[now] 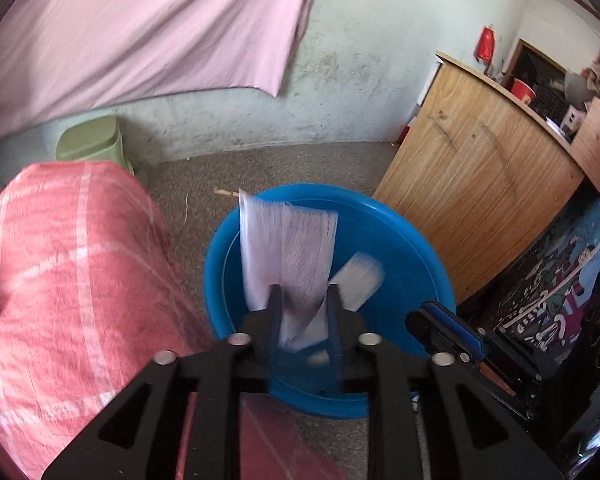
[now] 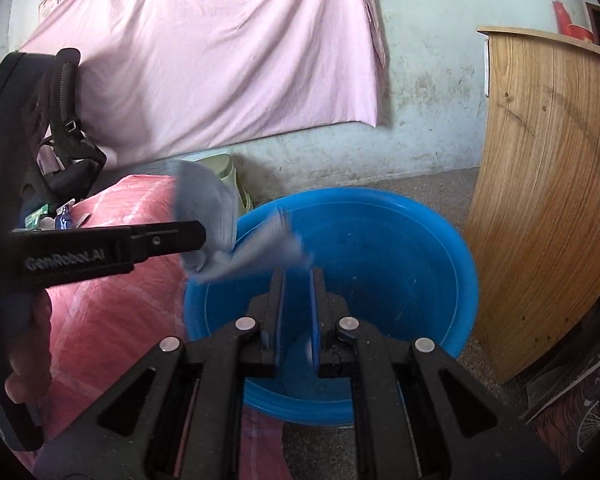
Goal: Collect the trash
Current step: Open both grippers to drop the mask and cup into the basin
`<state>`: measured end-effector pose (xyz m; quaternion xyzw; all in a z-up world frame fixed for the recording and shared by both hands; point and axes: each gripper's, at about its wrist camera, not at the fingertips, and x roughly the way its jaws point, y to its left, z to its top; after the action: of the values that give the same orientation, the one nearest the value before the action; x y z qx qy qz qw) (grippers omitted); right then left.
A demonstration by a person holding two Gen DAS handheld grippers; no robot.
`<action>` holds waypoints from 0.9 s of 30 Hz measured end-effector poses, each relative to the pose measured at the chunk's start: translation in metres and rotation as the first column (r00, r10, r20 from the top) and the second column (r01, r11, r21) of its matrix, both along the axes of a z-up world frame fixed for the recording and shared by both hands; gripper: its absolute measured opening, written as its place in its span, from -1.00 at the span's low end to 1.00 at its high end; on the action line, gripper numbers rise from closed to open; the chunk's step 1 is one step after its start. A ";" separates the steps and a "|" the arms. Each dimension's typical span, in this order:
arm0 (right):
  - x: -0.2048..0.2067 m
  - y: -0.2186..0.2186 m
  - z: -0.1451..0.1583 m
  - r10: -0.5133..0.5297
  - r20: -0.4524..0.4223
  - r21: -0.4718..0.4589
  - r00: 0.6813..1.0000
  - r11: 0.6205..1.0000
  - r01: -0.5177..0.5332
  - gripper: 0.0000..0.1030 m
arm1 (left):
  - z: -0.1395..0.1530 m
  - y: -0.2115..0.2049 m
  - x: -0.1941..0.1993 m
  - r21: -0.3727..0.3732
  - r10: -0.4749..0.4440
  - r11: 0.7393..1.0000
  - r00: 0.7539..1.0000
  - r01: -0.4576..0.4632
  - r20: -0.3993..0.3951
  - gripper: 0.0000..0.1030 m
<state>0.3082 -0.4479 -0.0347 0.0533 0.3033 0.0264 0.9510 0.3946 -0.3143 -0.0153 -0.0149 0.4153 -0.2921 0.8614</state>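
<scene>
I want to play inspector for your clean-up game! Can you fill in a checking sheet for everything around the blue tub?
Surface: speckled grey-brown floor, a small stick lying on it.
Job's things: blue plastic basin on the floor; white plastic wrapper above it, blurred; another pale scrap beside it.
Clutter: small packets on the pink checked bedding.
Grippers: left gripper jaws apart around the wrapper, grip unclear; right gripper jaws apart, holding nothing.
Cables: nothing seen.
Surroundings: pink sheet on the wall, green stool, wooden cabinet.
</scene>
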 end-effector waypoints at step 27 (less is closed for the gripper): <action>-0.027 0.026 0.069 -0.062 0.334 0.051 0.941 0.998 0.048 1.00 | 0.058 0.117 -0.060 -0.115 0.321 0.947 0.889 -0.299 0.328 0.54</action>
<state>0.2810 -0.4221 0.0347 0.0764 0.1349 0.0149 0.9878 0.3344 -0.1968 0.0428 -0.0566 0.2424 -0.1618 0.9549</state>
